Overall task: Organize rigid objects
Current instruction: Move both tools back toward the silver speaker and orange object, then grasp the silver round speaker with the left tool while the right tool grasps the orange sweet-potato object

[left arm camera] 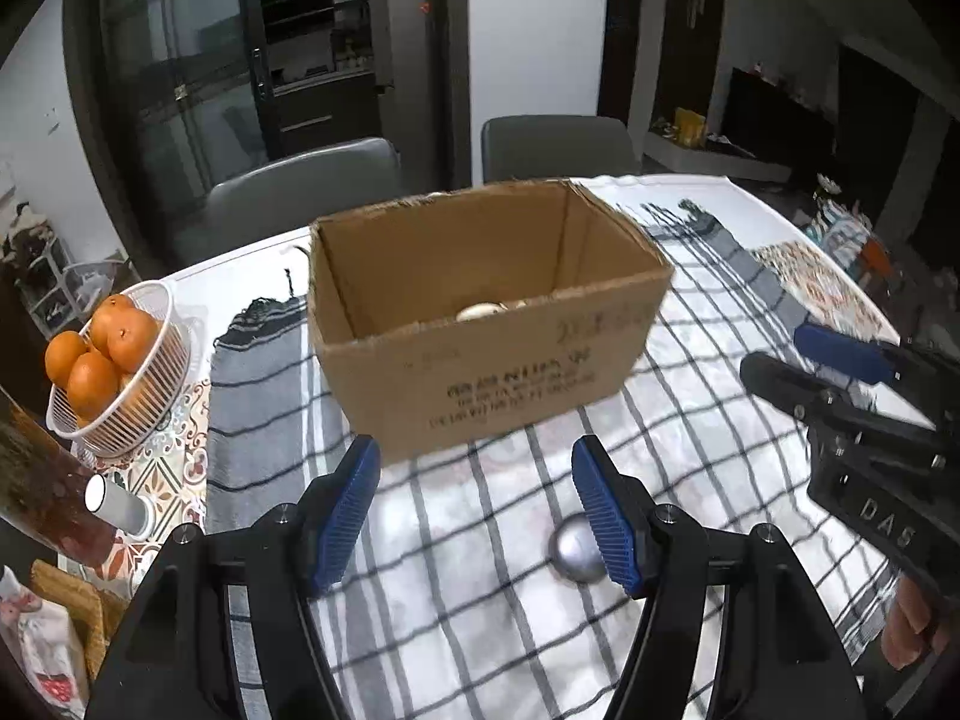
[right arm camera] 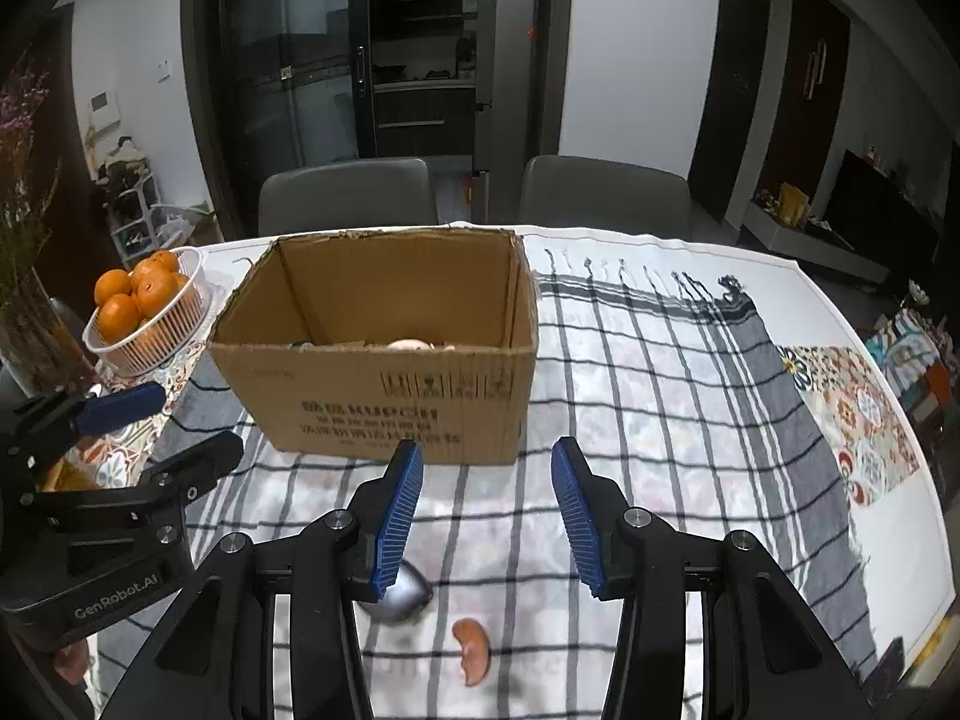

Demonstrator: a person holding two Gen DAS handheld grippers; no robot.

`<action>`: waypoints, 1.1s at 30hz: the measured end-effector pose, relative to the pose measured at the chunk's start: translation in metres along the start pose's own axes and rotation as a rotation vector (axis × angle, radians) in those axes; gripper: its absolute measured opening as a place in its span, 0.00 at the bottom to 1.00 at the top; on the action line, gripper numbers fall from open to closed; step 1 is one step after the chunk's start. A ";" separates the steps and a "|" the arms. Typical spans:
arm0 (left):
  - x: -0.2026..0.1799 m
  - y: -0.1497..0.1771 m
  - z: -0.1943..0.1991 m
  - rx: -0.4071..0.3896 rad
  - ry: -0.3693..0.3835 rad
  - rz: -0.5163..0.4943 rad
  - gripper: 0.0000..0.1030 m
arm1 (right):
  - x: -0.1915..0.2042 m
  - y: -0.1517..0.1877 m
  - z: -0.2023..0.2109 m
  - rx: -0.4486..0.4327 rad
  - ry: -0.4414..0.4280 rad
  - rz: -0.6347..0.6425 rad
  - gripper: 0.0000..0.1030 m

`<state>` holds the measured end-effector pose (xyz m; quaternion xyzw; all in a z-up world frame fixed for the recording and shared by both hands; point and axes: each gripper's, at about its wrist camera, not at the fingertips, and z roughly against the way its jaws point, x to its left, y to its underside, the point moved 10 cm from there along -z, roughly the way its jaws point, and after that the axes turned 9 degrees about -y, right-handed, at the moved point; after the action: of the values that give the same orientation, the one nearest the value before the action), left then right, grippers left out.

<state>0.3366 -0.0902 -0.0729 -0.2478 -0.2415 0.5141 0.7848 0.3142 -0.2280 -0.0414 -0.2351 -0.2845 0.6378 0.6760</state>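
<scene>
checked cloth bears cardboard box; left gripper and right gripper both spread, empty

Cardboard box: brown, open-topped, flaps absent or folded away, upright on checked cloth; dark printed text on its near wall. Sits at 12 o'clock in both wrist views. Inside, low against the near wall, a pale rounded object shows partly; its identity is unclear.

Silver rounded object: metallic, smooth, lying on cloth at 6 o'clock of the box, well apart from it.

Reddish-brown curved piece: kidney-shaped, glossy, lying flat near the silver object, at its 4 o'clock, not touching.
</scene>
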 end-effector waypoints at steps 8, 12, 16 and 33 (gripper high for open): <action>-0.020 0.039 -0.006 -0.013 0.036 -0.048 0.64 | 0.006 0.040 0.001 0.004 -0.015 0.028 0.45; -0.028 0.057 -0.012 -0.002 0.043 -0.071 0.64 | 0.008 0.063 -0.009 0.045 -0.046 0.011 0.45; -0.037 0.070 -0.017 0.009 0.057 -0.108 0.64 | 0.007 0.088 -0.016 0.083 -0.061 -0.018 0.45; -0.070 0.105 -0.060 0.128 0.124 -0.294 0.64 | -0.002 0.144 -0.046 0.197 -0.067 -0.076 0.45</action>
<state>0.2778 -0.1272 -0.1945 -0.1906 -0.1931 0.3919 0.8791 0.2413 -0.2167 -0.1732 -0.1351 -0.2517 0.6441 0.7096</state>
